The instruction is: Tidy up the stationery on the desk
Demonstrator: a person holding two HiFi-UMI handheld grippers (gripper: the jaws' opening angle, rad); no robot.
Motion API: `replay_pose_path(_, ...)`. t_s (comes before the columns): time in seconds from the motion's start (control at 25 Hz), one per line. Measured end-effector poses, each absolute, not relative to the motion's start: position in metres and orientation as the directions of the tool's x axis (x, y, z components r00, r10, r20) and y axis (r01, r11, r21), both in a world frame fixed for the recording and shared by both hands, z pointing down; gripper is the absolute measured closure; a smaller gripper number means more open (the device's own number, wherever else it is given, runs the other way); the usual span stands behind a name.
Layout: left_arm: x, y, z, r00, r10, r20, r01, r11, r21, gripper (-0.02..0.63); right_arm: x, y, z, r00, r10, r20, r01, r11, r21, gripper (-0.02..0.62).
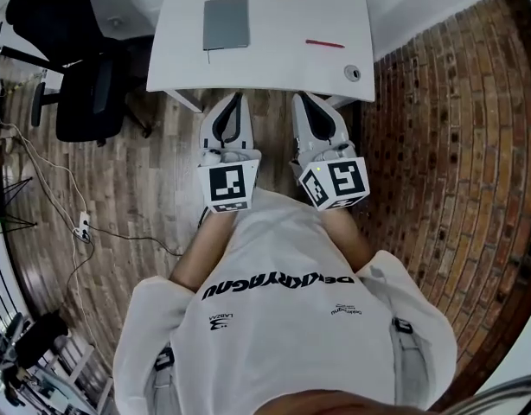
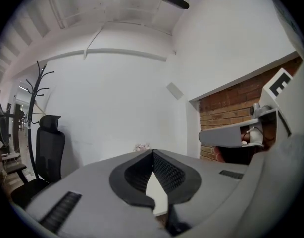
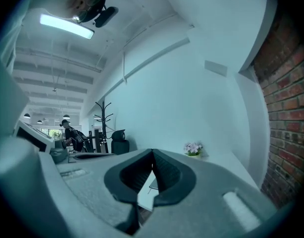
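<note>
On the white desk (image 1: 274,63) at the top of the head view lie a grey notebook (image 1: 226,23), a red pen (image 1: 324,43) and a small round white item (image 1: 353,73) near the right front corner. Both grippers hover side by side in front of the desk's near edge, close to the person's chest. My left gripper (image 1: 236,98) (image 2: 153,152) is shut with nothing in it. My right gripper (image 1: 297,98) (image 3: 152,151) is shut too and holds nothing. Below each gripper's meeting tips a strip of the desk (image 2: 157,190) (image 3: 148,192) shows.
A black office chair (image 1: 84,76) (image 2: 48,148) stands left of the desk, with a coat rack (image 2: 38,93) behind it. A power strip (image 1: 82,225) and cables lie on the wood floor at left. Brick surface (image 1: 438,145) runs along the right. A small flower pot (image 3: 193,148) sits at the desk's far edge.
</note>
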State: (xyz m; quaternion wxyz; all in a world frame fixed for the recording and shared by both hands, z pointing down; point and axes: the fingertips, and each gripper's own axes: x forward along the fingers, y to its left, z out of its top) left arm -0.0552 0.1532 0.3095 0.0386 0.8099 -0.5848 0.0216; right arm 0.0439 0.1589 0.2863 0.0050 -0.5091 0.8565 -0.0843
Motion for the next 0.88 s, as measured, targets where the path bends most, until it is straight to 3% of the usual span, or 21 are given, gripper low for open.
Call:
replay_pose_path(0.56, -0.126, -0.055, 0.319, 0.4, -0.906, 0.14, -0.916, -0.389, 0.101, 0.609, -0.018, -0.037, 0.296, -0.385, -0.899, 0.209, -0.92, 0.355, -0.168, 0.595)
replay_pose_path(0.88, -0.135, -0.114, 0.36, 0.424, -0.866, 0.263, -0.906, -0.409, 0.113, 0.609, -0.041, -0.109, 0.338, -0.404, -0.869, 0.287, -0.911, 0.351, -0.218, 0.595)
